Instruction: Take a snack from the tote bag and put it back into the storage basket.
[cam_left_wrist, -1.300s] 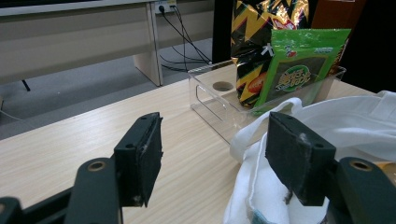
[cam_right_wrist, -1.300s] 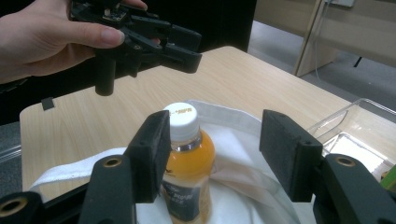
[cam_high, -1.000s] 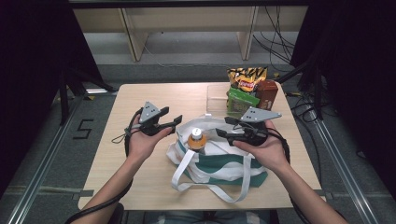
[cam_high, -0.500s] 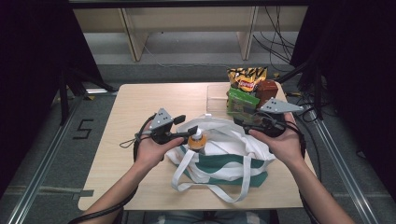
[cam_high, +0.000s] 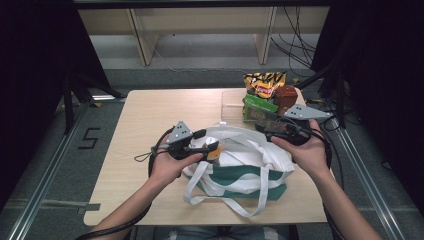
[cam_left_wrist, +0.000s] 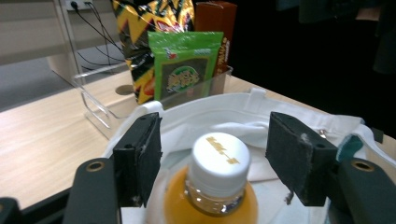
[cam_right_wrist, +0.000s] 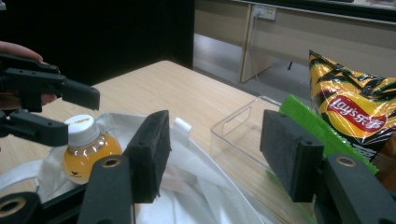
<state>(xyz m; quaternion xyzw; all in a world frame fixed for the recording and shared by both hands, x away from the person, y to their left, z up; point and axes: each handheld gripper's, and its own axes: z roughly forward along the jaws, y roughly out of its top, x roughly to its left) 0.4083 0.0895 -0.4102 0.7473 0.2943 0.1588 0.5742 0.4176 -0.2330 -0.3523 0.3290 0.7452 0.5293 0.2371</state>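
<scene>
At the mouth of the white tote bag (cam_high: 240, 160), near the table's (cam_high: 150, 120) six o'clock edge, I am holding my left gripper (cam_left_wrist: 215, 158) around the orange juice bottle (cam_left_wrist: 212, 186), its jaws standing wide at nine and three o'clock of the white cap, touching nothing. My right gripper (cam_right_wrist: 212, 149) is hanging equally wide and empty at the bag's two o'clock corner, pointing toward the clear tray (cam_right_wrist: 243, 126). If I am closing too high, I judge the pads will be pinching only the smooth cap and the bottle could slip or tip into the slack cloth. The left gripper view is showing the gaps beside the cap; the high view is showing the bag's loose handles (cam_high: 220, 192) trailing toward six o'clock, ready to snag.
</scene>
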